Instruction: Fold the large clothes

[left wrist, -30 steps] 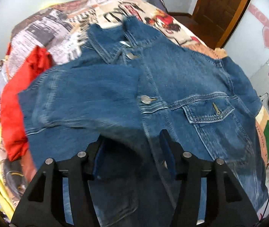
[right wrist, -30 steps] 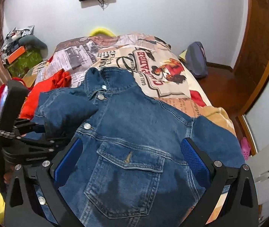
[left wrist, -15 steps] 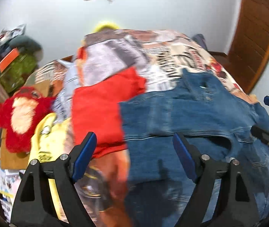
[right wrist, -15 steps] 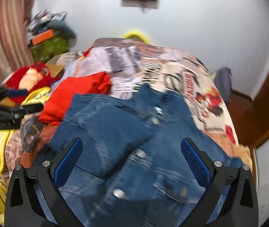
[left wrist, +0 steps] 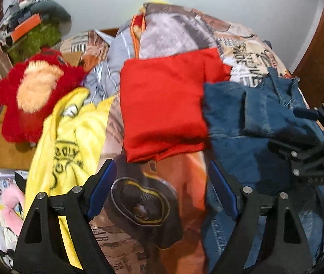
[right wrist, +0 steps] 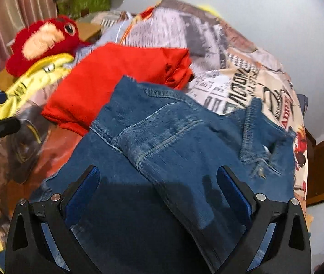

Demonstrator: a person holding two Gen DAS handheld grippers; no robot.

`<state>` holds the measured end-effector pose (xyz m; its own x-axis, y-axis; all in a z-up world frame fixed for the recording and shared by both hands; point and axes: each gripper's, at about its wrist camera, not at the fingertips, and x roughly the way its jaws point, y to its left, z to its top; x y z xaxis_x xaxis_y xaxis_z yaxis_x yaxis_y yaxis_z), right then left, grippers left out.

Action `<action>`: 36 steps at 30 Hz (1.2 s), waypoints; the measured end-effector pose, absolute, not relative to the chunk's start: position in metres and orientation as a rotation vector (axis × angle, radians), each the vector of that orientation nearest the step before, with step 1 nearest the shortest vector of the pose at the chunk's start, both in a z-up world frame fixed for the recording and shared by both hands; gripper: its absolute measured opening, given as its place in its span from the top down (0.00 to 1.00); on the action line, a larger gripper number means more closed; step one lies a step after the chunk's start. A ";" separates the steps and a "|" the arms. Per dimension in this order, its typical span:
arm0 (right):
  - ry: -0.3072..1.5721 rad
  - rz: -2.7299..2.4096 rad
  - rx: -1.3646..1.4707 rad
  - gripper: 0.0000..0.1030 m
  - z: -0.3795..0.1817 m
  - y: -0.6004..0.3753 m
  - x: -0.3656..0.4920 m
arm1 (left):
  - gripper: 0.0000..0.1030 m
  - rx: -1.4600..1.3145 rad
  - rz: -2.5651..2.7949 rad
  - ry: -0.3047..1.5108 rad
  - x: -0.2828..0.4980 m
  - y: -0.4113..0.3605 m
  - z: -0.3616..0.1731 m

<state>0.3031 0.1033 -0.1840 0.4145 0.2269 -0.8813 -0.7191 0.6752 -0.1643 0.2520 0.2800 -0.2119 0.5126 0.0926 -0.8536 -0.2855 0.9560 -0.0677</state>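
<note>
- The denim jacket [right wrist: 173,141] lies on the bed, on top of the printed bedspread [right wrist: 241,77]. One sleeve is folded across its front, and its collar end points away from the person, so its long side runs from near to far.
- The right gripper [right wrist: 157,196] hangs right over the near part of the jacket. Its jaws are spread wide and nothing is between them.
- The left gripper [left wrist: 162,187] is off to the left of the jacket, over bare bedspread. Only its right finger [left wrist: 221,189] is at the jacket's left edge. Its jaws have just been opening; they are wide now and hold nothing.
- So I think the right gripper is the nearer one. The left must come back toward the jacket before it can pinch an edge.
- A folded red garment [left wrist: 164,105] lies just beside the jacket's left side, and may touch it.
- A yellow garment [left wrist: 70,137] and a red plush toy [left wrist: 34,91] lie farther left of the jacket.
</note>
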 end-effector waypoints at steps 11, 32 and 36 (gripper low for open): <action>0.975 0.656 -0.678 0.66 -0.215 0.113 0.298 | 0.20 -0.246 0.201 1.081 0.257 0.279 -0.250; 0.665 0.623 -0.260 0.87 -0.028 -0.034 0.304 | 0.20 -0.186 0.113 1.047 0.275 0.204 -0.203; 0.665 0.581 -0.195 0.87 -0.026 -0.079 0.306 | 0.20 -0.176 0.091 1.079 0.286 0.182 -0.210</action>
